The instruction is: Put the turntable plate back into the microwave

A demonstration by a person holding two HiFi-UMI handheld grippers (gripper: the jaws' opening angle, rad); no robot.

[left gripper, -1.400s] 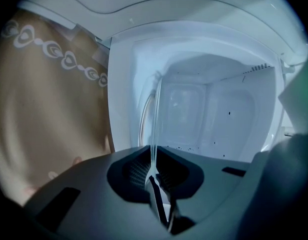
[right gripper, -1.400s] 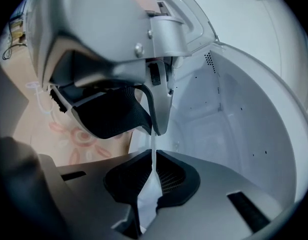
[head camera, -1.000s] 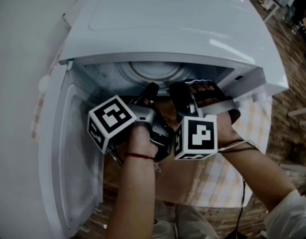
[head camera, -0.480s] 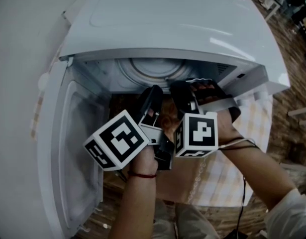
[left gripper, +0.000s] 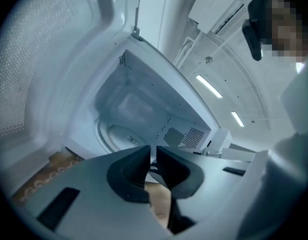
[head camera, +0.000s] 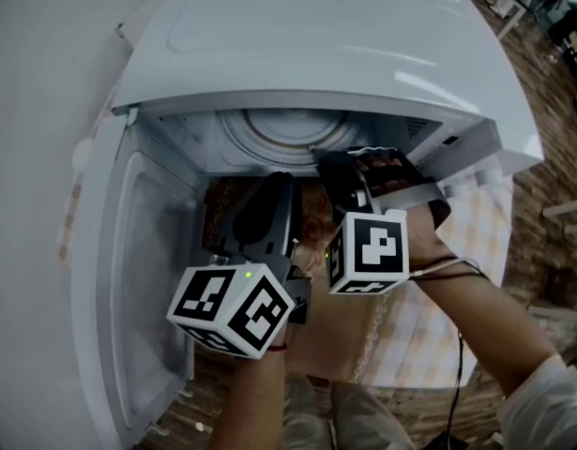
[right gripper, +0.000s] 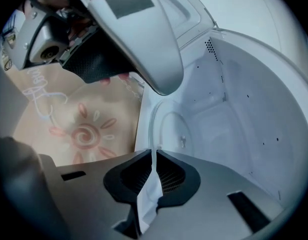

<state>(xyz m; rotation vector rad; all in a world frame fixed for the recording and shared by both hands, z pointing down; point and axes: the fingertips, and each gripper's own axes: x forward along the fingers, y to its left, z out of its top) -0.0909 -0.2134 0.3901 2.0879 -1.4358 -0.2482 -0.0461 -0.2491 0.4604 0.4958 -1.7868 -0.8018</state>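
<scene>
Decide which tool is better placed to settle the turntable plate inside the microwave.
Right. The right tool is shut on the rim of the turntable plate, with the plate inside the microwave. The left tool is shut, empty, outside the opening.

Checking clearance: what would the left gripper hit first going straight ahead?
Probably the open white microwave's pale inner wall, past the round clear glass turntable plate; depth is unclear.
</scene>
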